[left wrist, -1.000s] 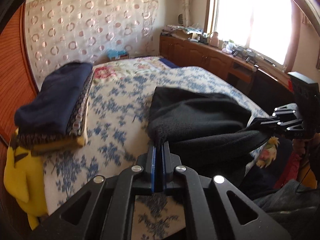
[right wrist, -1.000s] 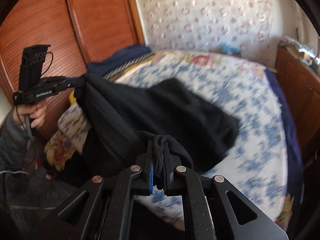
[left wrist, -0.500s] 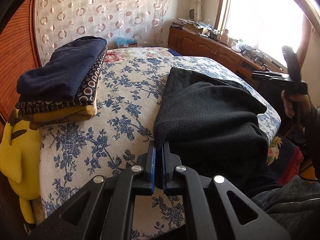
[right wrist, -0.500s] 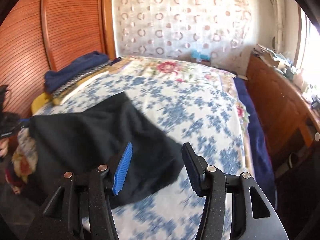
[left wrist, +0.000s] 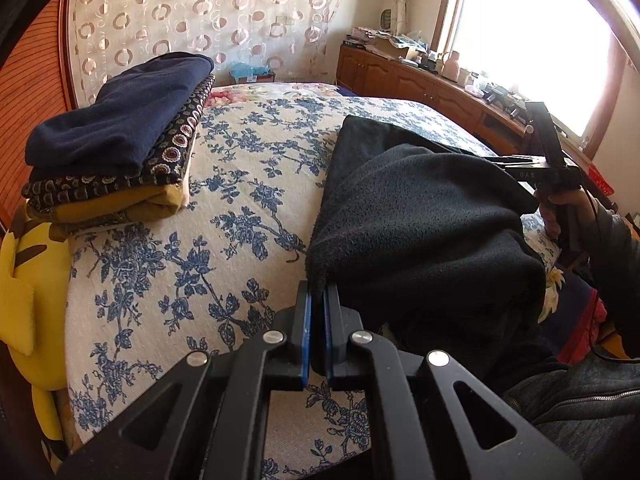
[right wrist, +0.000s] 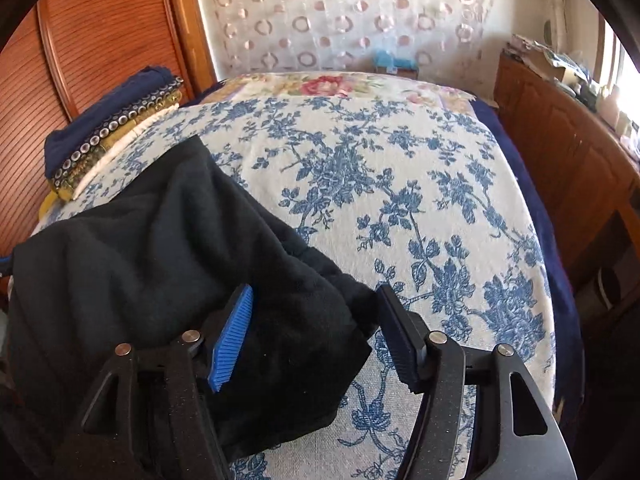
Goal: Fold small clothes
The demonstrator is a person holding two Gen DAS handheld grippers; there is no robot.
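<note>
My left gripper (left wrist: 316,300) pinches fleece (left wrist: 420,232) corner; right gripper (right wrist: 312,320) spread, empty. Risk: unheld side slides off bed (right wrist: 400,184).

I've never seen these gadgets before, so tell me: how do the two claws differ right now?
The left claw is pinched shut on an edge of the black fleece garment; the right claw is spread wide, holding nothing. The left grips the cloth's corner, whereas the right merely hovers with the fabric lying between its fingers. Both have blue-lined black fingers and face the floral bedspread.
</note>
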